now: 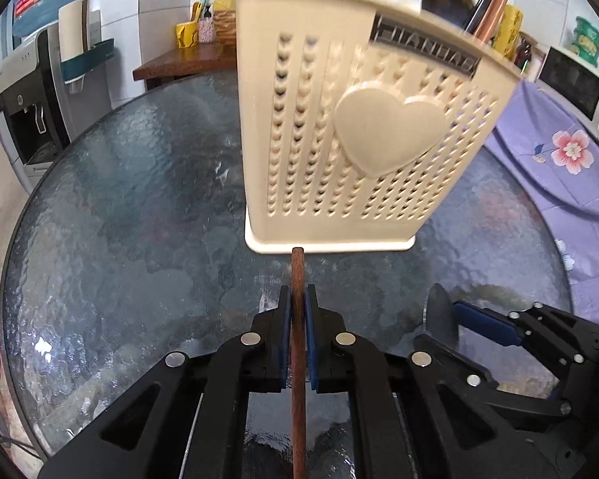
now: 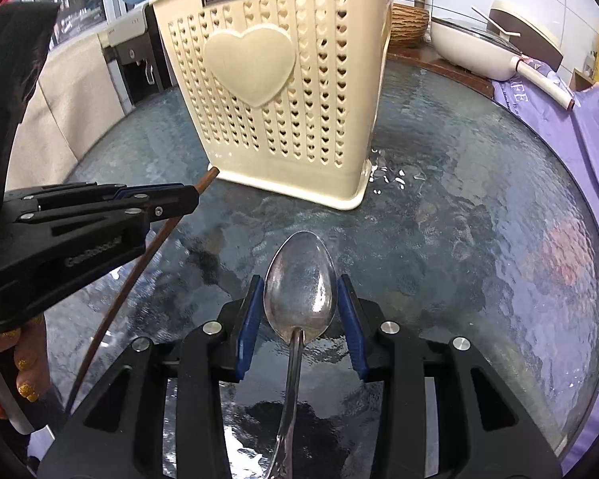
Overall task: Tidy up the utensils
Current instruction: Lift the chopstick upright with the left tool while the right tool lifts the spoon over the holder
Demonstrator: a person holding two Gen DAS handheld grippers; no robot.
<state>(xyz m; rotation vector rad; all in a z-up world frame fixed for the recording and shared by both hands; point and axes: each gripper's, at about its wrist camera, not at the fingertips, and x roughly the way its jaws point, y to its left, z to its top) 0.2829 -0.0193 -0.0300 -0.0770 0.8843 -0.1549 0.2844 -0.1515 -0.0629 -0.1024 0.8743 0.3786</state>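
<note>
Your left tool (image 1: 298, 299) clamps a chopstick (image 1: 298, 275) and your right tool (image 2: 299, 303) grips a spoon (image 2: 299, 279), both aimed at the holder (image 2: 275, 80) for stowing.

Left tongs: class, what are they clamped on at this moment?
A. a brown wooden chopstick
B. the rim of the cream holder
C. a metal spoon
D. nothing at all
A: in the left wrist view the blue pads of the left tongs press on both sides of a brown wooden chopstick, whose tip points at the base of the cream utensil holder; the metal spoon lies between the right tongs.
</note>
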